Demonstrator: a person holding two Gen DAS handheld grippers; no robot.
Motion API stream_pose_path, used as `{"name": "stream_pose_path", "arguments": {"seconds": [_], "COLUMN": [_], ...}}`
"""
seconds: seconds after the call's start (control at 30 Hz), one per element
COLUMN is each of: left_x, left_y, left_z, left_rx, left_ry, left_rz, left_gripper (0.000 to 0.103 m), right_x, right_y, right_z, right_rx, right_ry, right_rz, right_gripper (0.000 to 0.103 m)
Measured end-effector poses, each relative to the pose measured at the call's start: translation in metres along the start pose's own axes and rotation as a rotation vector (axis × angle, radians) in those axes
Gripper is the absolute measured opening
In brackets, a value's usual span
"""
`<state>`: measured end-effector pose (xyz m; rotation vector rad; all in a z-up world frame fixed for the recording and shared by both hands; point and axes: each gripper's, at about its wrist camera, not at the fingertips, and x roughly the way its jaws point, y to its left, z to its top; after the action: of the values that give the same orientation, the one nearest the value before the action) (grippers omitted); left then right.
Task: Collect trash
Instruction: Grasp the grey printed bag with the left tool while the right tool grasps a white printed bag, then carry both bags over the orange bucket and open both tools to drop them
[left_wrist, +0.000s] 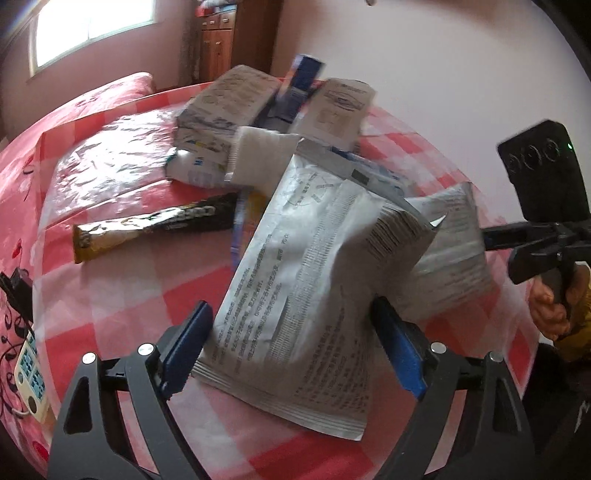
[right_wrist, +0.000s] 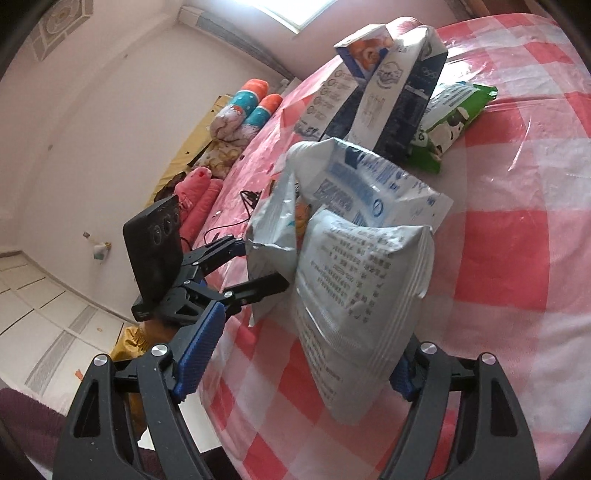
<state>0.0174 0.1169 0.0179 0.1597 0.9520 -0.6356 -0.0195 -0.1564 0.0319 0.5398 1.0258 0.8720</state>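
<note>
Several empty wrappers and cartons lie on a red-and-white checked cloth. My left gripper is open with its blue pads on either side of a silver printed snack bag, which lies between them. My right gripper is open around a second silver printed bag; the bag rests against its right pad and is apart from its left pad. The same bag shows in the left wrist view. The left gripper also shows in the right wrist view, around the first bag.
A black and gold bar wrapper lies to the left. Milk cartons and a blue and white pouch are piled behind. A green packet lies far right. A remote sits at the bed's left edge.
</note>
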Motion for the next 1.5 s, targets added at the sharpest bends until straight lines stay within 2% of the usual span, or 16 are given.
{"name": "stream_pose_path", "arguments": {"seconds": [0.07, 0.13, 0.33, 0.47, 0.5, 0.57, 0.63, 0.73, 1.1, 1.27, 1.5], "left_x": [-0.001, 0.002, 0.01, 0.008, 0.007, 0.003, 0.0, -0.008, -0.054, -0.082, -0.136], "left_y": [-0.01, -0.01, -0.004, -0.01, -0.013, -0.017, -0.02, -0.022, -0.022, -0.018, -0.01], "left_z": [0.002, 0.005, 0.009, 0.004, 0.002, -0.001, -0.003, -0.008, -0.033, -0.054, -0.097], "left_rx": [0.054, 0.065, 0.017, -0.018, -0.026, -0.053, -0.079, -0.118, -0.281, -0.359, -0.468], "left_ry": [-0.016, -0.013, -0.014, -0.045, -0.057, -0.075, -0.093, -0.119, -0.211, -0.255, -0.312], "left_rz": [0.056, 0.066, 0.031, 0.031, 0.037, 0.046, 0.048, 0.036, 0.04, 0.083, 0.196], "left_gripper": [0.09, 0.09, 0.09, 0.082, 0.079, 0.075, 0.071, 0.067, 0.063, 0.063, 0.063], "right_x": [0.005, 0.011, 0.016, 0.021, 0.024, 0.028, 0.033, 0.039, 0.049, 0.048, 0.066], "right_y": [0.002, 0.007, 0.014, 0.01, 0.011, 0.011, 0.011, 0.015, 0.057, 0.074, 0.11], "right_z": [0.002, 0.0, -0.002, -0.003, -0.004, -0.005, -0.008, -0.012, -0.027, -0.031, -0.026], "right_rx": [-0.002, -0.005, -0.008, 0.01, 0.009, 0.02, 0.029, 0.021, -0.079, -0.106, -0.167], "right_ry": [0.009, 0.008, -0.023, -0.027, -0.026, -0.022, -0.014, -0.004, -0.007, -0.021, 0.017], "right_rz": [-0.004, -0.008, -0.028, -0.034, -0.04, -0.047, -0.066, -0.096, -0.179, -0.172, -0.119], "right_gripper": [0.078, 0.078, 0.079, 0.077, 0.074, 0.061, 0.043, 0.031, 0.022, 0.021, 0.021]}}
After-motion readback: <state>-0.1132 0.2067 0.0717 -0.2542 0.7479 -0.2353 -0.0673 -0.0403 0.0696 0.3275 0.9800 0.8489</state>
